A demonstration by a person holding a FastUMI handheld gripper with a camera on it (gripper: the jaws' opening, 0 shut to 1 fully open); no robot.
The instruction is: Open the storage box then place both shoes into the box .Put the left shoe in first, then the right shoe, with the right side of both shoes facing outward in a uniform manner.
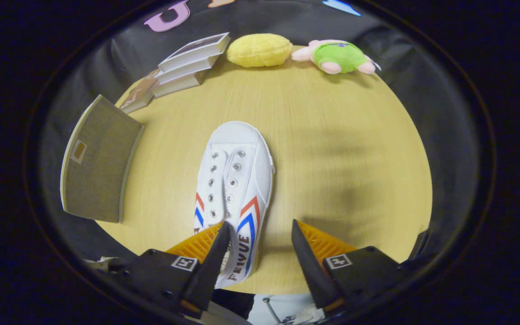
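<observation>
A white canvas shoe (235, 189) with red and blue stripes lies on the wooden table (332, 158), toe pointing away from me. Its heel end reaches between my fingers, close against the left finger (217, 253). My gripper (260, 230) hangs open above it, the right finger standing apart from the shoe over bare table. The storage box (99, 162), grey-brown fabric with a small label, stands to the left of the shoe with its lid shut.
A stack of books (183, 67) lies at the far left of the table. A yellow plush (260, 49) and a green and pink plush toy (339, 56) sit at the far edge. Bare tabletop stretches to the right of the shoe.
</observation>
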